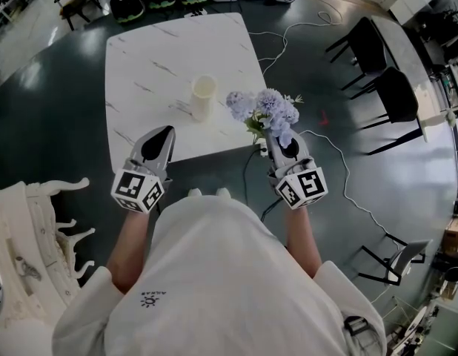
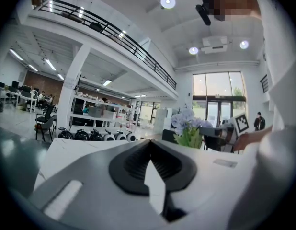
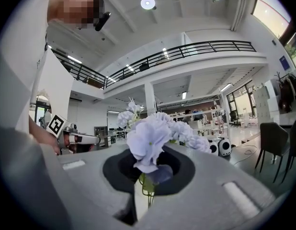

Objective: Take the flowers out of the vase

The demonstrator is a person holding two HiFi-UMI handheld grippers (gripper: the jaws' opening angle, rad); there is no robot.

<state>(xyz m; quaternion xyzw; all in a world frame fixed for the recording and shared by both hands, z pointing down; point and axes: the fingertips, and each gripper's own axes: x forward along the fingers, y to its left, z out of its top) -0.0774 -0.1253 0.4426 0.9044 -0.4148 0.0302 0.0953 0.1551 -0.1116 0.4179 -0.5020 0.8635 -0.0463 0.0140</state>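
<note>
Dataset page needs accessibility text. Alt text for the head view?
Seen from above, the right gripper holds a bunch of pale purple flowers at the near right corner of a white marble table, clear of the cream vase standing upright to their left. The left gripper, shut and empty, sits at the near edge.

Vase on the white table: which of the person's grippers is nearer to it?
Left. The left gripper sits over the near edge of the table, just short of the vase; the right gripper, shut on the flowers, is beyond its corner, farther off.
</note>
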